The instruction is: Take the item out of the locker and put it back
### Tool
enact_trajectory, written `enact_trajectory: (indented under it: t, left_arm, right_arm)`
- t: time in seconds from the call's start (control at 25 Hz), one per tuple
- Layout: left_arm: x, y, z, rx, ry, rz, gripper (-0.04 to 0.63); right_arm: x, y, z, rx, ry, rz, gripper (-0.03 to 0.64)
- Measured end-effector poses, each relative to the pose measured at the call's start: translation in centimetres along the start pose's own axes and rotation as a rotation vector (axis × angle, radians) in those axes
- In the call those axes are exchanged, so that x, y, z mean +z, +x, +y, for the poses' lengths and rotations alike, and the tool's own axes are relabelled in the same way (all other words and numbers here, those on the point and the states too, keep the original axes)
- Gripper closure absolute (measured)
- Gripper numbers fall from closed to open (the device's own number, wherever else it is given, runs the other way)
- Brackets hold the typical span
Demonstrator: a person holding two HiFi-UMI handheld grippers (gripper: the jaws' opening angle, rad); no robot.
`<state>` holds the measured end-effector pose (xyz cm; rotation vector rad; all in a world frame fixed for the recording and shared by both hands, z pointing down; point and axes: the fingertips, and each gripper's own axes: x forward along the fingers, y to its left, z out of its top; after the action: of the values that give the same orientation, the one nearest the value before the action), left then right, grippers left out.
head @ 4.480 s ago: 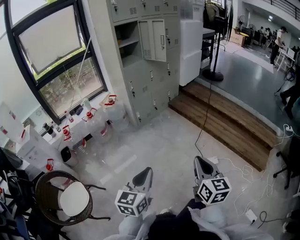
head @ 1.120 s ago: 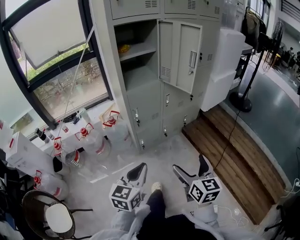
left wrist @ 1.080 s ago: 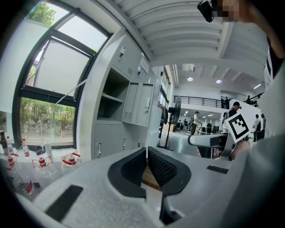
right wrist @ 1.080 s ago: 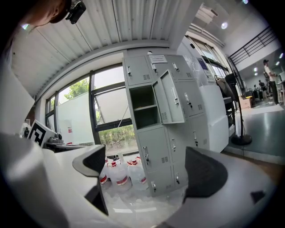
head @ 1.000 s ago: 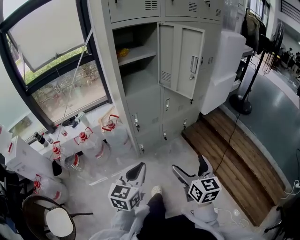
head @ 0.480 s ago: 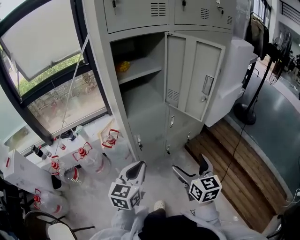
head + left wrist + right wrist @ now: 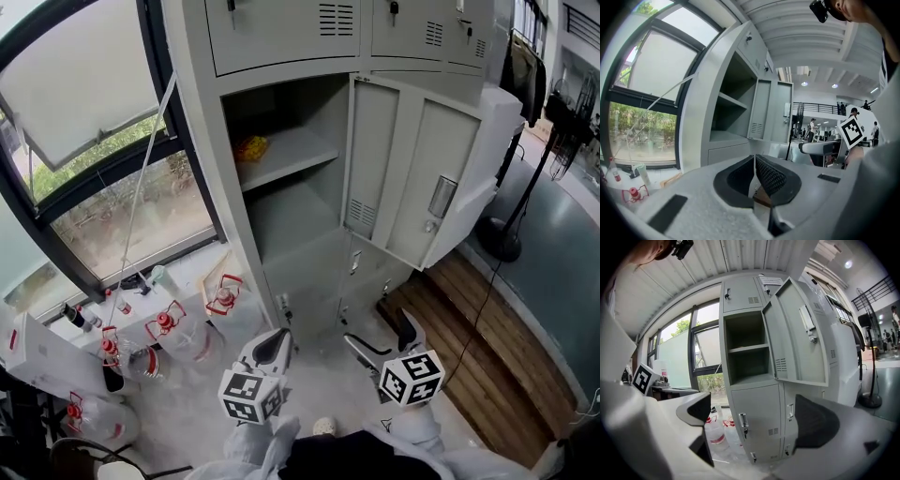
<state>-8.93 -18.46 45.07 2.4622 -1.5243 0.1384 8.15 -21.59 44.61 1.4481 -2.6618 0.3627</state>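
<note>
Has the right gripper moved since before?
Yes. The right gripper has come much closer to the open locker, which looked far away earlier.

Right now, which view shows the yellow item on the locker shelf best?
Head view: it looks down on the shelf, with the yellow item at its left end. Both gripper views see the open locker from below, so the item doesn't show.

Shelf (image 7: 298,153) of the open locker (image 7: 281,37), bearing a yellow item (image 7: 250,147), possibly crumpled, at its rear left; floor (image 7: 187,412) below carrying red-capped clear jugs (image 7: 223,300).
</note>
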Motion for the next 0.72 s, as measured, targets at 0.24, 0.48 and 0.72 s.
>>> enact_trajectory:
  t: [0.24,0.48,0.72]
  left_arm:
    - [-1.3,-1.0,1.4,0.035,-0.019,0.022,0.578]
    - [-1.6,-1.3,2.2,0.066,-0.026,0.023,0.578]
    - [0.7,0.1,4.6,0.134,-0.027,-0.028,0.578]
  right_arm:
    - [-0.3,0.9,0.3,0.017,0.014,0.004,0.058]
    - [1.5,2.8,0.2,0.059,0.009,-0.021,0.058]
    - [6.1,7.1,1.4,0.180,-0.024,-0.059,0.058]
